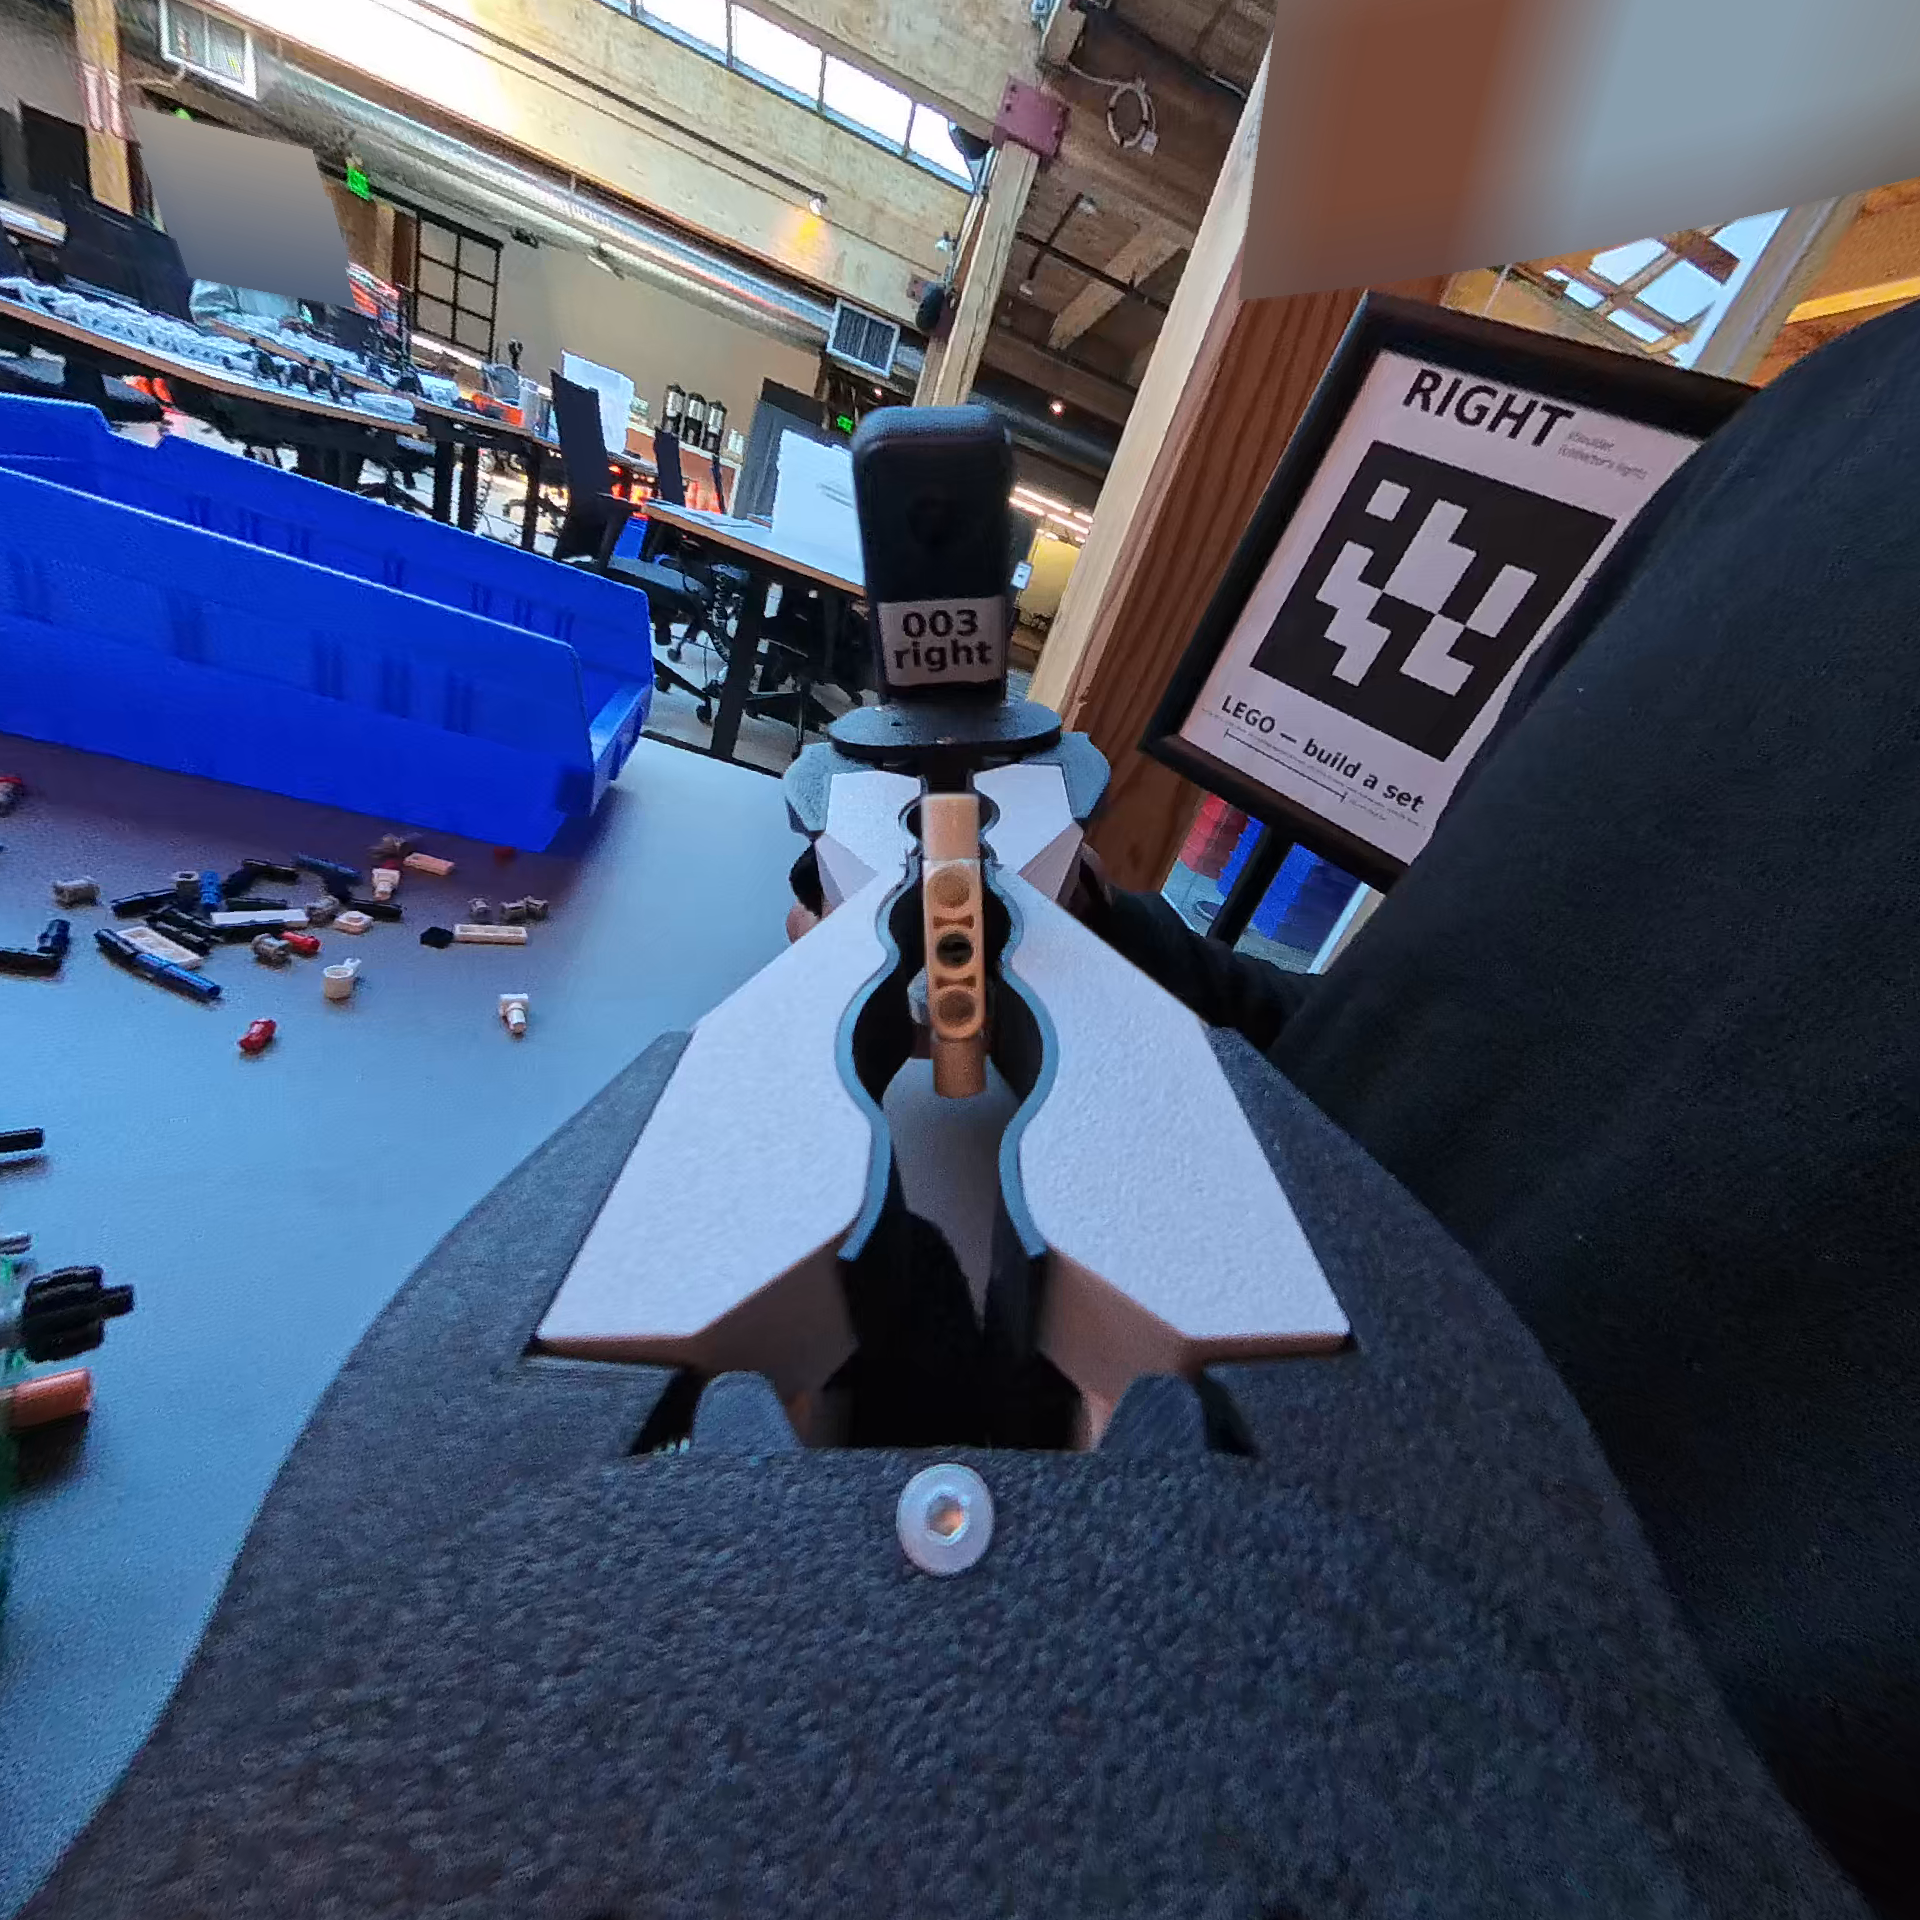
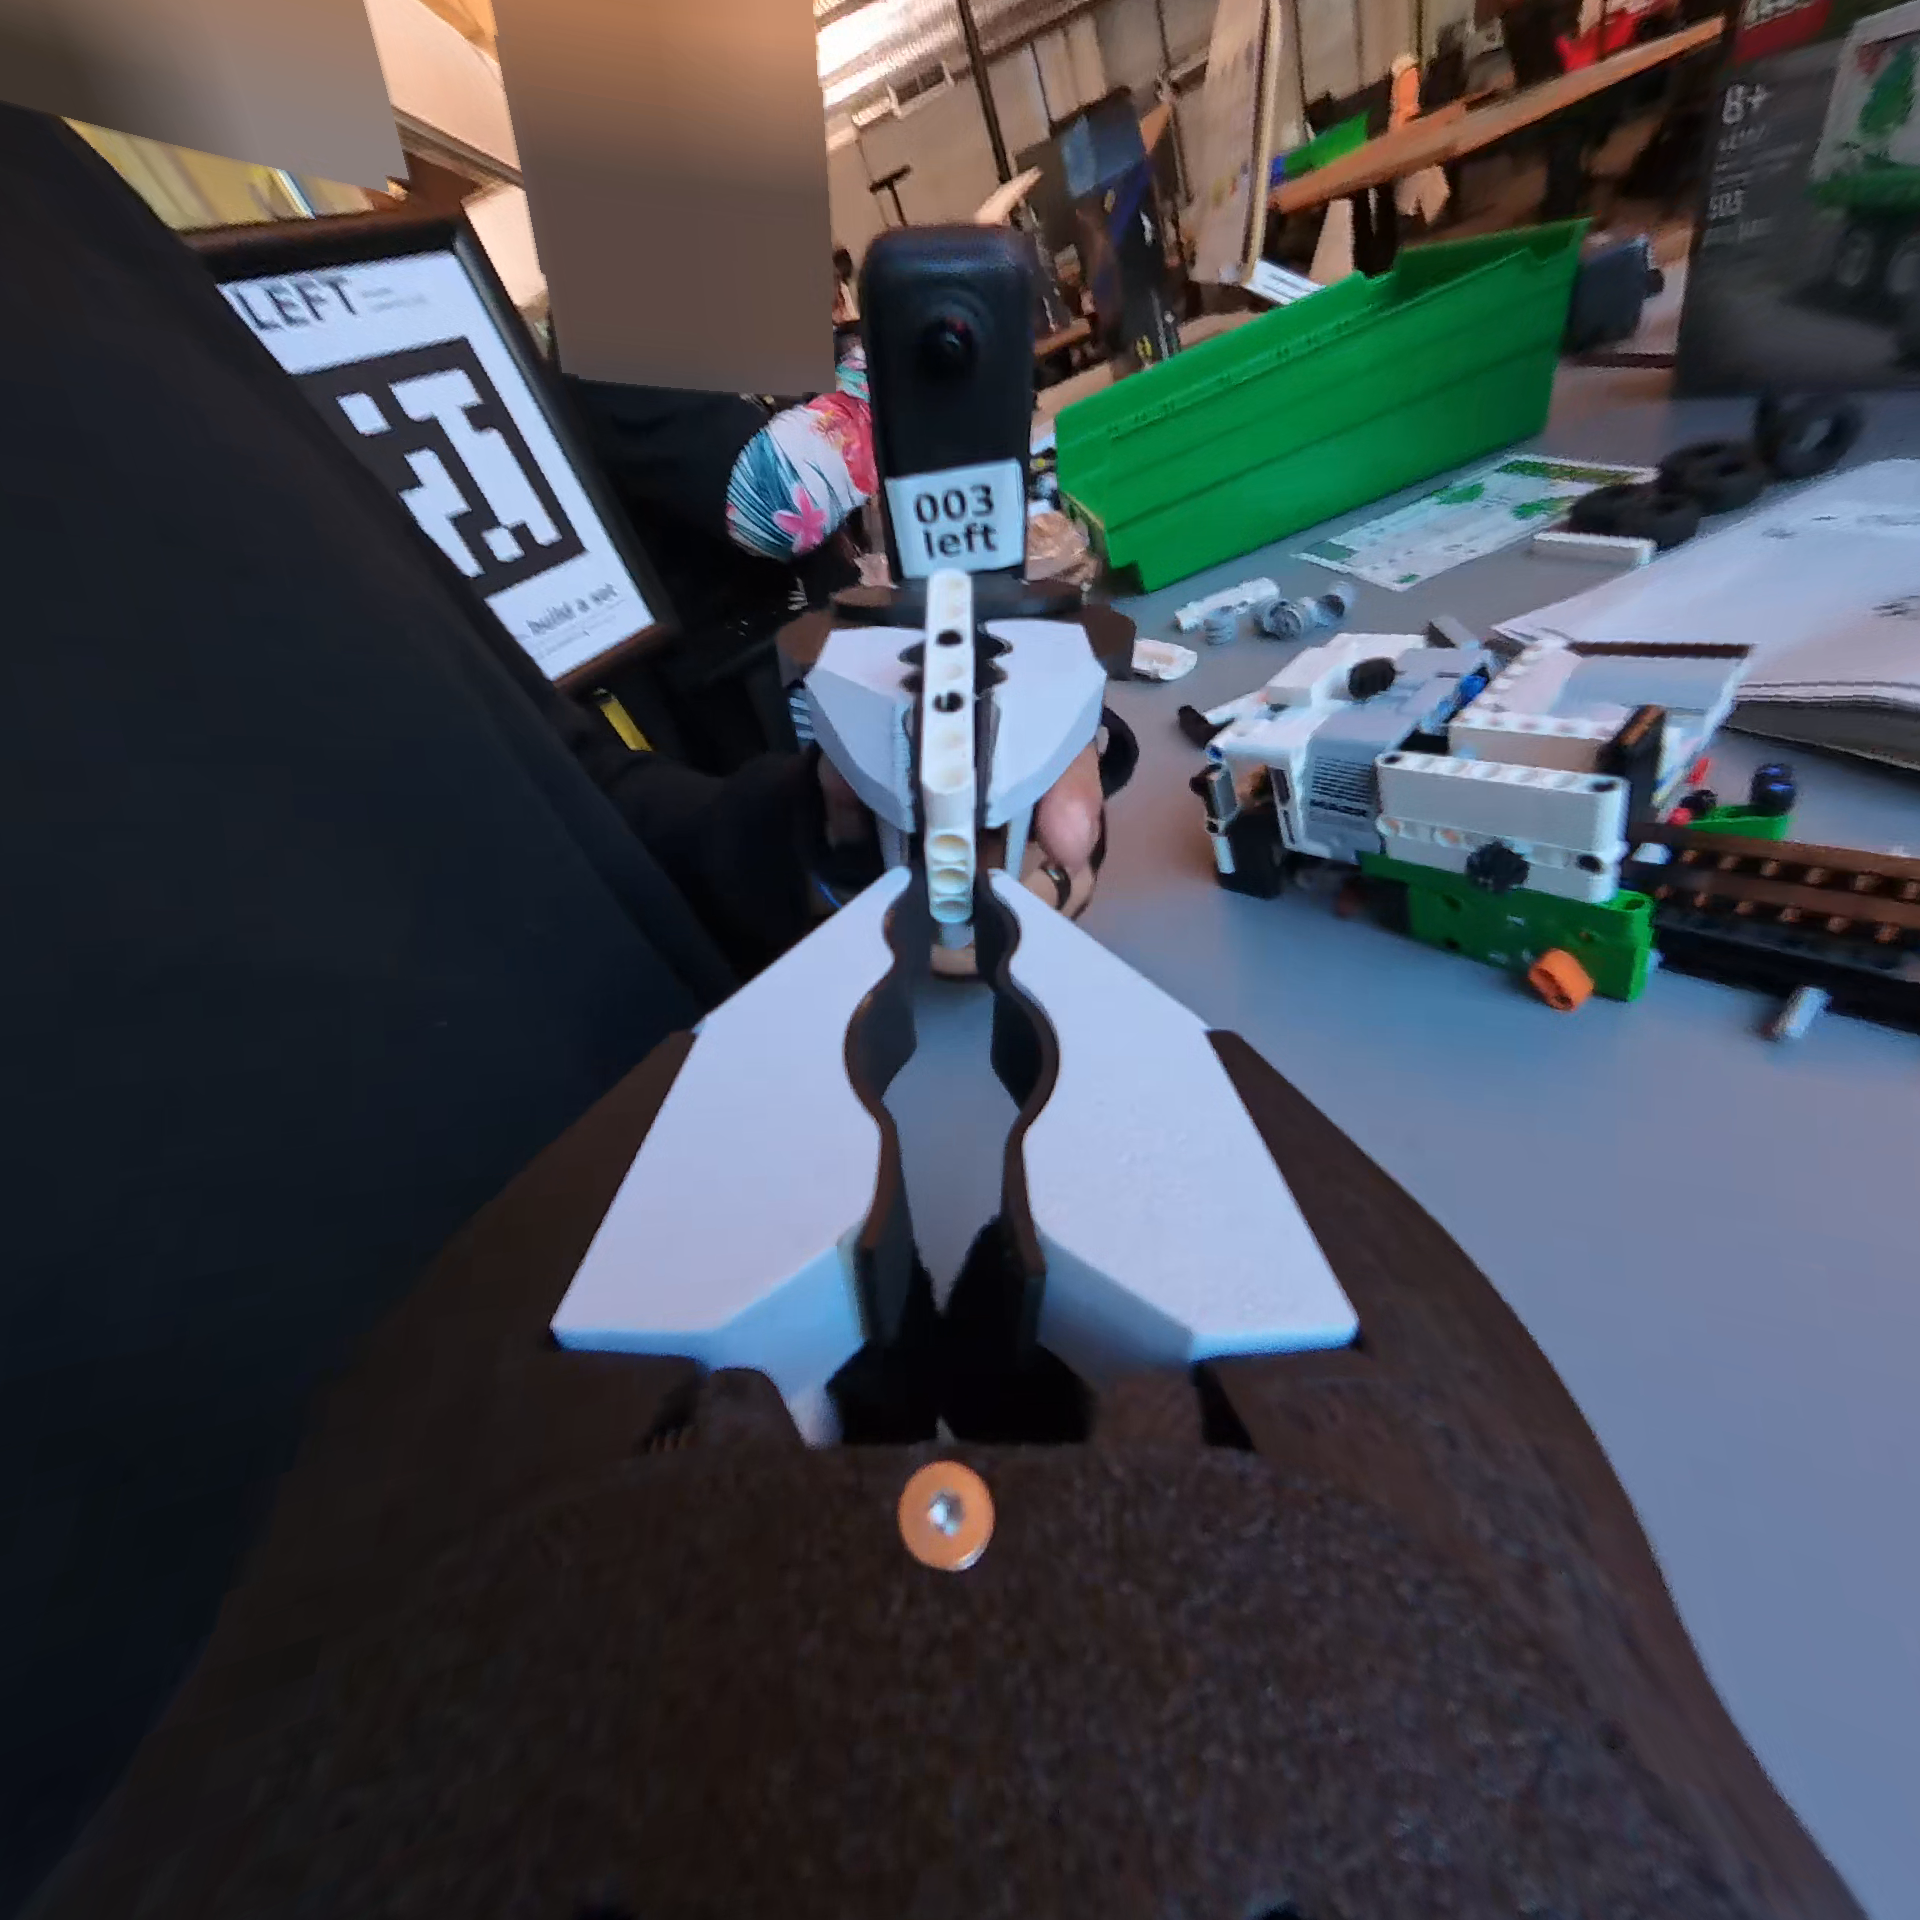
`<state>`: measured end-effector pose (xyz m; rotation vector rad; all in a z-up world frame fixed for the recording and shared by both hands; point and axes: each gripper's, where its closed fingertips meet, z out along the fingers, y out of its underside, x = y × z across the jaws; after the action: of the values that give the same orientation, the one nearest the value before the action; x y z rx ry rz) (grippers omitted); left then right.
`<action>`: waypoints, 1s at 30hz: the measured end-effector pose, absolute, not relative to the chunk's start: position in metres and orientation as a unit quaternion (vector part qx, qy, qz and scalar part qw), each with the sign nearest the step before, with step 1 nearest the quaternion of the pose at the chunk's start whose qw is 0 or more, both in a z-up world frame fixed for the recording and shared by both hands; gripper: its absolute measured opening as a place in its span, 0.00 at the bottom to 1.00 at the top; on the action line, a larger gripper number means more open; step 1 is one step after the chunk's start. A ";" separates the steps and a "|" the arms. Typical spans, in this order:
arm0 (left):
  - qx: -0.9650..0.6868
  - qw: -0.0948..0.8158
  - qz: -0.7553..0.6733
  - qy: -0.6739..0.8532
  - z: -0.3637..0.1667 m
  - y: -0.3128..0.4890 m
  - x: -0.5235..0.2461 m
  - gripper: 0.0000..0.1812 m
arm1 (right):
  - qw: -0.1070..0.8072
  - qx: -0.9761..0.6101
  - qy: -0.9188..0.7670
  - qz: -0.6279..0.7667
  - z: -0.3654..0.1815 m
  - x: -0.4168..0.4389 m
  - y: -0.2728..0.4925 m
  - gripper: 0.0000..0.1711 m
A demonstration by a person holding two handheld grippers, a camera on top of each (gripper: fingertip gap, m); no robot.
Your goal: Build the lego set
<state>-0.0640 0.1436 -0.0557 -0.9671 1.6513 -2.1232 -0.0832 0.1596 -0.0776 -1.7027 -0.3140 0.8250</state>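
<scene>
My two grippers face each other nose to nose above the table [image 1: 343, 1195], both raised off it, each roughly level with the other.

In the left wrist view, the left gripper [image 1: 951, 997] points toward 12 o'clock, its jaws drawn in on a tan beam [image 1: 953, 951] that stands upright between the tips. The right gripper [image 1: 951, 831] sits straight ahead, just past the beam's top end, tip to tip with mine. A dark sleeve [image 1: 1662, 935] fills the 3 o'clock side. At 9 o'clock loose pieces [image 1: 260, 925] lie scattered on the table, with a blue bin [image 1: 312, 644] behind them at 10 o'clock. A framed sign [image 1: 1434, 592] stands at 2 o'clock.

In the right wrist view, the right gripper [image 2: 951, 935] also points to 12 o'clock. A white beam [image 2: 951, 748] stands upright at its tips, and a small tan piece shows just below it between the jaws, which stand close together. The picture is soft here, so I think the jaws pinch that stack, but I cannot tell for certain. The left gripper [image 2: 951, 717] is directly behind the beam, with a hand [image 2: 1070, 831] under it. The half-built truck [image 2: 1455, 810] rests on the table at 3 o'clock, well apart from both grippers. A green bin [image 2: 1299, 416] lies at 1 o'clock, black wheels [image 2: 1704, 478] at 2 o'clock.
</scene>
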 end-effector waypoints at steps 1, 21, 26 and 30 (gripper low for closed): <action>-0.334 0.138 -0.735 0.574 -0.057 0.143 -0.065 0.04 | 0.564 -0.729 -0.135 0.364 -0.079 -0.086 0.158 0.04; -0.352 0.135 -0.736 0.563 -0.062 0.143 -0.064 0.05 | 0.544 -0.740 -0.151 0.367 -0.092 -0.091 0.158 0.04; -0.348 0.136 -0.725 0.579 -0.068 0.141 -0.067 0.04 | 0.547 -0.739 -0.150 0.365 -0.090 -0.090 0.157 0.04; -0.345 0.146 -0.720 0.585 -0.067 0.139 -0.069 0.04 | 0.537 -0.743 -0.153 0.369 -0.090 -0.092 0.155 0.04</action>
<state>-0.0691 0.1394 -0.0673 -0.9934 1.6833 -2.0730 -0.0922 0.1548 -0.0899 -1.7682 -0.3652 0.8791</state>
